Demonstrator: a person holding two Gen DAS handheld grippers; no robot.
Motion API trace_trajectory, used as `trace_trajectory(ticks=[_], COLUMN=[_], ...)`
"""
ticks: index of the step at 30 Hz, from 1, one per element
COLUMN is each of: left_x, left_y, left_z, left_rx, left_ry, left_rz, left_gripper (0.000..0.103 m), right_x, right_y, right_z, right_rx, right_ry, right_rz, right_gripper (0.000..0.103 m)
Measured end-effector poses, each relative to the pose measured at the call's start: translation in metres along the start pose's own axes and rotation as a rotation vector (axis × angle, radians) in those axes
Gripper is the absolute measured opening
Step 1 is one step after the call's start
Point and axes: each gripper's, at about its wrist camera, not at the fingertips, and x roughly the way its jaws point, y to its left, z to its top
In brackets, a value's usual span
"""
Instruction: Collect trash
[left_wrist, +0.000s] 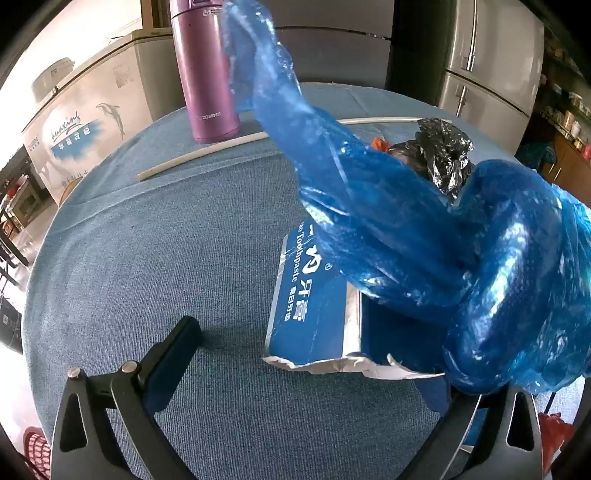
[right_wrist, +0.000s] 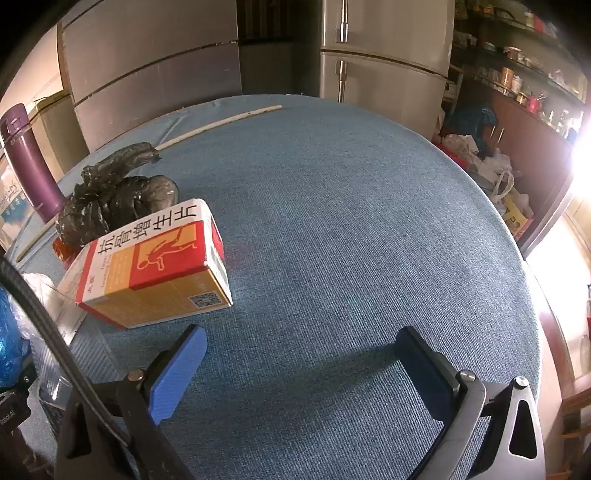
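Blue bag (left_wrist: 480, 266) drapes the spread left gripper (left_wrist: 325, 354); right gripper (right_wrist: 299, 354) gapes beside red box (right_wrist: 155, 266).

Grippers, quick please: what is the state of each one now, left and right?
Left gripper: open; the blue plastic bag drapes over its right finger, not clamped.
Right gripper: open, holding nothing.

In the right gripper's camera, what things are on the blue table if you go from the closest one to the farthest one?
Red and yellow box → black plastic bag → long white stick.

Fisheye warp, right-edge window glare, soft shadows
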Motion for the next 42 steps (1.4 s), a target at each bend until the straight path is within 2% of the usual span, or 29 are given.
trace_trajectory(ticks=[20,25,28,32,35,37,42], left_x=[0.0,-0.001,-0.008,-0.039,-0.073,-0.094,-0.111], left_y=[0.0,0.0,-0.001,-0.001,-0.002,-0.004,0.007], left_z=[0.0,0.003,-0.002,-0.007,-0.009,-0.013,-0.03], left_rx=[0.0,-0.007,-0.015,0.018,0.032,0.045,0.058], left_ry=[-0.001,0.017,0.032,-0.033,-0.091,-0.12,-0.126], left_rz=[0.001,0.007,0.054,0.111,0.13,0.111,0.052], left_gripper=[0.103,0.103,0.103,0.103,0.103,0.103,0.103], right_x=[0.0,0.004,0.003,-0.002,-0.019,-0.037,-0.083], right_y=[0.0,0.003,0.005,-0.005,-0.017,-0.022,-0.02], right_z=[0.0,0.002,0.006,0.005,0.002,-0.001,-0.019], right_rx=[0.002,0.048,0.035,0.022,0.044,0.052,-0.013], right_ry=[0.0,0.003,0.025,0.068,0.048,0.023,-0.025], right_rz=[-0.001,-0.034,-0.024,-0.012,0.042,0.08,0.233], right_gripper=[0.103,0.103,0.103,0.103,0.103,0.103,0.103])
